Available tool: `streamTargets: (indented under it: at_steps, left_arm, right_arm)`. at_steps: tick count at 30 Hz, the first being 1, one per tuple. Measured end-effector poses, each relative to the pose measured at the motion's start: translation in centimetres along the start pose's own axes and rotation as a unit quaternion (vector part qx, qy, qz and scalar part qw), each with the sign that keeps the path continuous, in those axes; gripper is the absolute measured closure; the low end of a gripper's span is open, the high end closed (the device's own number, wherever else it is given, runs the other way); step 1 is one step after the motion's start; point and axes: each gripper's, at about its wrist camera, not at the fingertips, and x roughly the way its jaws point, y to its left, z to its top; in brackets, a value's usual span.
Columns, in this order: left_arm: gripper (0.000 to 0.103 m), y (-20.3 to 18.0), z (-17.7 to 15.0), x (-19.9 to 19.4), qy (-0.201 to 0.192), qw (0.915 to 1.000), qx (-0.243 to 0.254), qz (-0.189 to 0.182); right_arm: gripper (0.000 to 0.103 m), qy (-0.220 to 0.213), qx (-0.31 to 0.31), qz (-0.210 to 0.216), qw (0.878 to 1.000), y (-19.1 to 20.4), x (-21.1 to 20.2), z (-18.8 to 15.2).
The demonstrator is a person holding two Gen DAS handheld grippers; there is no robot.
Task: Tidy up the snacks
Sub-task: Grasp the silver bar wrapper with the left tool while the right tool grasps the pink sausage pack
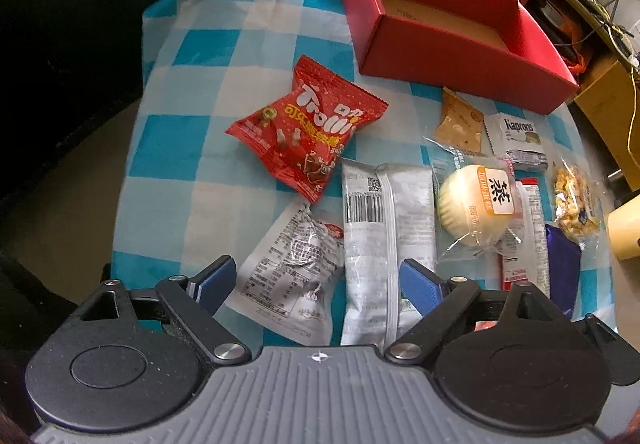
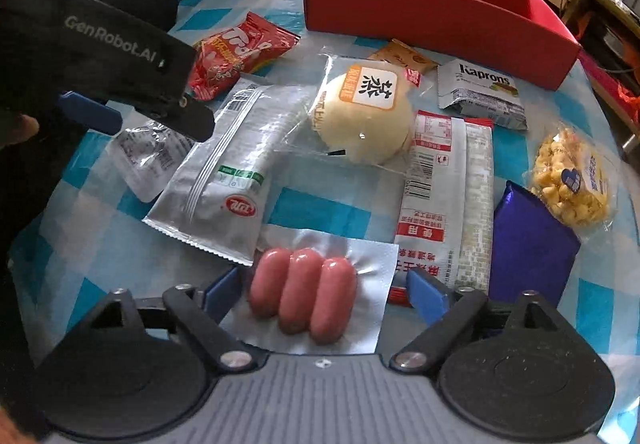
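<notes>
Right tool (image 2: 323,290): spread, straddling the sausage pack (image 2: 308,294) at the near edge of the surface (image 2: 80,264); pads not pressing on the film, nothing pinched. Left tool (image 1: 316,278): spread, empty, poised over the small silver packet (image 1: 288,272) and the long silver pouch (image 1: 376,244). Red box (image 2: 420,10): at the far side of the surface, apparently empty, judged the destination for all snacks. Other snacks loose between tools and box: red gummy bag (image 1: 308,128), wrapped bun (image 2: 366,116), white cracker packet (image 2: 480,94), popcorn bag (image 2: 572,180), blue packet (image 2: 532,244), tall red-and-white packet (image 2: 448,204). Step in hand, as judged: pickup of the sausage pack. Procedure: centre both pads on the three sausages rather than on the flat foil margin, which is likely to buckle and slip; lower until the pads flank the bulge close to the cloth; close gently, enough to hold without bursting the vacuum seal. Lift straight up, clear of the neighbouring tall packet and pouch. Carry over the bun, release low inside the box. Keep the left tool clear of the path.
</notes>
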Motion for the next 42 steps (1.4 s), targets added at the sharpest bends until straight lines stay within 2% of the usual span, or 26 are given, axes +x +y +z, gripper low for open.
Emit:
streamTargets:
  at_steps: [3,7,10,11,13,14,16,20,21,22,23,24,29,35,38,40,41,42]
  left_arm:
    - [0.01,-0.1,0.0,0.1,0.002,0.9999,-0.003,-0.011]
    - [0.009,-0.7,0.0,0.2,0.006,0.9997,0.008,-0.023]
    - [0.009,-1.1,-0.1,0.4,0.011,0.9993,0.017,-0.03]
    - [0.009,-1.1,-0.1,0.5,0.012,0.9992,0.018,-0.033]
    - [0.008,-1.4,-0.1,0.7,0.014,0.9991,0.02,-0.035]
    - [0.008,-1.5,-0.2,0.8,0.014,0.9991,0.021,-0.034]
    - [0.008,-1.9,-0.2,1.0,0.018,0.999,0.026,-0.031]
    - [0.007,-2.5,-0.4,1.4,0.022,0.9988,0.04,-0.015]
    - [0.007,-2.5,-0.4,1.5,0.023,0.9988,0.04,-0.013]
    - [0.007,-2.6,-0.4,1.5,0.025,0.9988,0.04,-0.012]
    - [0.007,-2.6,-0.4,1.6,0.026,0.9988,0.039,-0.013]
    - [0.007,-2.5,-0.3,1.7,0.027,0.9988,0.039,-0.013]
    - [0.006,-2.4,-0.3,1.6,0.029,0.9986,0.038,-0.022]
    - [0.006,-2.0,-0.2,1.4,0.029,0.9984,0.028,-0.04]
    - [0.006,-2.3,-0.2,1.4,0.031,0.9981,0.029,-0.045]
    - [0.006,-2.9,-0.3,1.3,0.028,0.9978,0.041,-0.045]
    - [0.006,-3.2,-0.4,1.3,0.026,0.9977,0.046,-0.044]
    - [0.006,-3.6,-0.4,1.3,0.026,0.9975,0.052,-0.04]
  right_arm:
    - [0.039,-0.002,-0.002,0.01,1.0,-0.9,-1.0,-0.2]
    - [0.043,0.01,-0.005,0.008,1.0,-2.0,-1.7,-1.0]
    - [0.047,0.013,0.016,0.002,1.0,-3.4,-2.8,-1.7]
    - [0.051,0.013,0.016,0.002,1.0,-3.4,-2.8,-1.7]
    - [0.067,0.005,0.027,0.004,1.0,-3.8,-3.3,-1.7]
    - [0.068,-0.001,0.027,0.005,1.0,-4.1,-3.7,-1.5]
    - [0.067,0.005,0.026,0.008,1.0,-4.2,-3.4,-1.5]
    - [0.057,0.01,0.044,0.03,0.999,-4.8,-3.0,-1.5]
    - [0.052,0.017,0.075,0.047,0.996,-4.9,-2.8,-1.6]
    - [0.047,0.017,0.075,0.047,0.996,-4.9,-2.8,-1.6]
    - [0.032,0.021,0.085,0.056,0.995,-4.8,-2.6,-1.6]
    - [0.024,0.024,0.092,0.06,0.994,-4.7,-2.4,-1.6]
    - [0.023,0.033,0.082,0.059,0.994,-2.7,-1.7,-1.3]
    - [0.001,0.058,0.05,0.068,0.995,-1.5,-0.5,-1.2]
    - [0.001,0.065,0.04,0.066,0.995,-1.1,0.1,-1.1]
    - [0.011,0.059,0.034,0.056,0.996,-1.0,0.0,-1.1]
    - [0.027,0.054,0.032,0.049,0.997,-1.1,-0.2,-1.1]
    - [0.036,0.048,0.028,0.038,0.998,-1.3,-0.5,-1.2]
